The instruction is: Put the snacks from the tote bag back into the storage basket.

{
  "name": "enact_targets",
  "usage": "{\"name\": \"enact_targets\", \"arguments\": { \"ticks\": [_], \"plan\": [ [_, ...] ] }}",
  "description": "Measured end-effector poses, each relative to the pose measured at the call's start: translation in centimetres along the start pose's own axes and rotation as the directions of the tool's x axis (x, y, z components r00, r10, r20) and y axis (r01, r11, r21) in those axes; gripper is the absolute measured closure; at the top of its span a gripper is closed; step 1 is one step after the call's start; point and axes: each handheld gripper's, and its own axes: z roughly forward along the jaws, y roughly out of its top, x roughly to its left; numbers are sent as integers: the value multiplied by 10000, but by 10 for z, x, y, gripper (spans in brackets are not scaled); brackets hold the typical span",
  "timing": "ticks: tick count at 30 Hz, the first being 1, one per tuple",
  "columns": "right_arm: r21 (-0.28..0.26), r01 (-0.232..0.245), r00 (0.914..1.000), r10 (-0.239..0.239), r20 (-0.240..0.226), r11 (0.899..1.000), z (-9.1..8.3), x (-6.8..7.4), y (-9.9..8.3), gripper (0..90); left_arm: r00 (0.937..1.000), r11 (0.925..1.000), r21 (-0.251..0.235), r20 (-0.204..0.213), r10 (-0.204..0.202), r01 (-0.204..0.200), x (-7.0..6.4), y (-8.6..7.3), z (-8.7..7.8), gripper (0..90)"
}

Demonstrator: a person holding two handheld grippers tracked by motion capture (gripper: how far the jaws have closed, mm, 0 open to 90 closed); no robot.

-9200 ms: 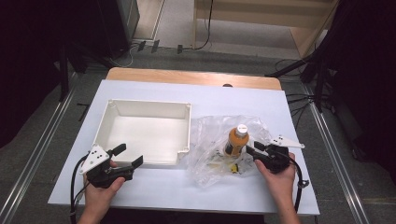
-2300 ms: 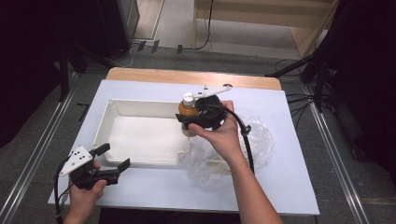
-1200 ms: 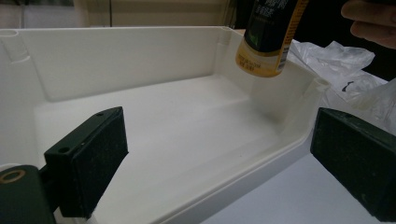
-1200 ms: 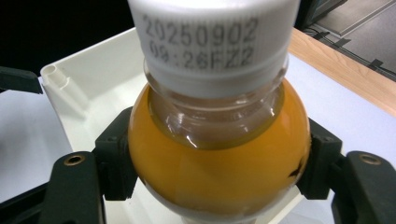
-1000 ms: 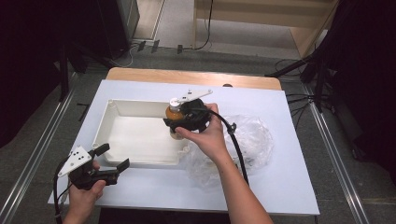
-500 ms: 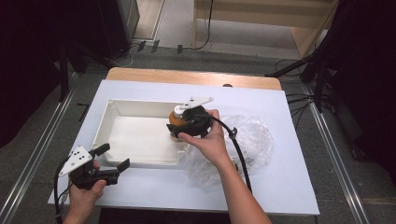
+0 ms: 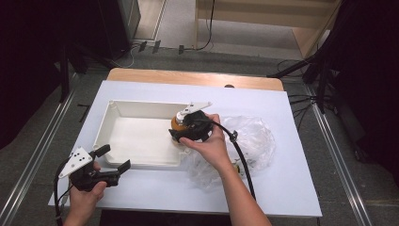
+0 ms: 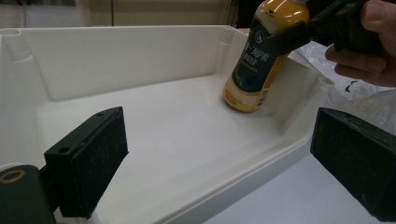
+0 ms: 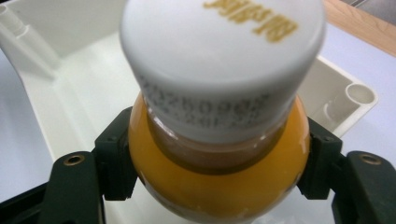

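An orange drink bottle (image 7: 177,124) with a white cap (image 9: 224,56) stands slightly tilted inside the white tray (image 7: 141,104), close to its right wall. My right gripper (image 7: 184,128) is shut on the bottle's shoulder (image 9: 219,182), one black pad on each side. In the left gripper view the bottle (image 8: 254,60) has its base down at the tray floor (image 8: 154,121), held from the right by the right gripper (image 8: 299,35). My left gripper (image 7: 113,158) is open at the tray's front left corner, jaws wide (image 8: 224,163) with nothing between them.
A crumpled clear plastic bag (image 7: 249,141) lies on the white table (image 7: 291,188) just right of the tray, under the person's right forearm. A wooden strip (image 7: 188,77) borders the table's far edge. Floor rails run along both sides.
The right gripper lifted the bottle off the plastic bag, carried it left over the tray and lowered it inside. The left gripper drew slightly left and stayed open.
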Motion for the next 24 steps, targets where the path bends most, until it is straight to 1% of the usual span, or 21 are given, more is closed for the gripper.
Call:
{"name": "enact_targets", "arguments": {
  "ticks": [3,10,15,17,18,21,22,24],
  "plan": [
    [126,56,10000,-56,27,9999,3,0,-1,304,10000,10000,-25,-8,-23,23,0,0,0,43],
    [99,-43,10000,43,-22,9999,4,0,-1,302,10000,10000,7,-4,31,-31,-1,0,0,43],
    [116,-30,10000,31,-48,9999,3,-1,0,299,10000,10000,-10,-4,24,-24,-1,0,0,43],
    [-2,-66,9999,66,-144,10000,2,-1,0,290,10000,10000,-5,0,36,-36,-1,0,0,43],
    [-211,-127,9997,123,-193,9997,-1,-2,0,281,10000,10000,1,0,33,-33,-1,0,0,43],
    [-513,-255,9994,241,-266,9984,-8,-3,3,244,10000,10000,0,6,43,-43,-1,0,0,43],
    [-567,-348,9989,329,-336,9978,-10,-4,4,228,10000,10000,0,7,44,-44,-1,0,0,43],
    [-561,-486,9984,470,-305,9972,-14,-7,4,197,10000,10000,3,3,46,-46,-1,0,0,43]
  ]
}}
